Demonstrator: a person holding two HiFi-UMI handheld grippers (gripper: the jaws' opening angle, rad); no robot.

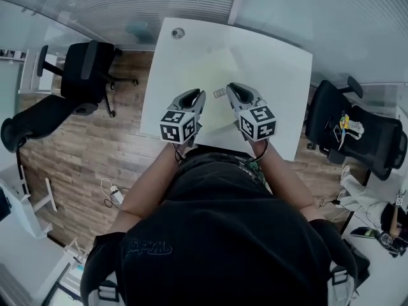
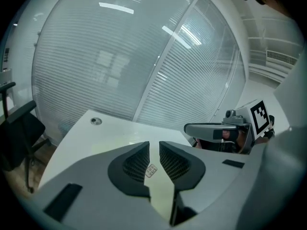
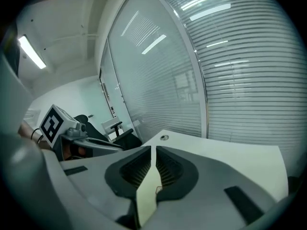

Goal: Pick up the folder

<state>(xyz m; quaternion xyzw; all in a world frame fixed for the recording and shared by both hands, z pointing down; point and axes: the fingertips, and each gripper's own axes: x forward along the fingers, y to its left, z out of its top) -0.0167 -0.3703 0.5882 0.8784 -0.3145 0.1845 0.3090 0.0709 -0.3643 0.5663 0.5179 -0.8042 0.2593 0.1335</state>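
A pale yellow, see-through folder [image 1: 217, 75] lies flat on the white table [image 1: 287, 88], with a small printed label [image 1: 218, 93] near its front. My left gripper [image 1: 194, 99] hovers over the folder's near left part, its jaws a narrow gap apart with nothing between them. In the left gripper view the folder [image 2: 160, 195] and the label [image 2: 151, 170] show through that gap [image 2: 154, 145]. My right gripper [image 1: 234, 94] hangs beside it over the near right part, jaws shut and empty. Its own view shows the tips [image 3: 154, 150] together above the folder [image 3: 146, 195].
A round cable grommet [image 1: 178, 34] sits at the table's far left corner. Black office chairs stand left [image 1: 83, 75] and right [image 1: 357, 129] of the table. A glass wall with blinds runs behind it. Cables [image 1: 111, 193] lie on the wooden floor.
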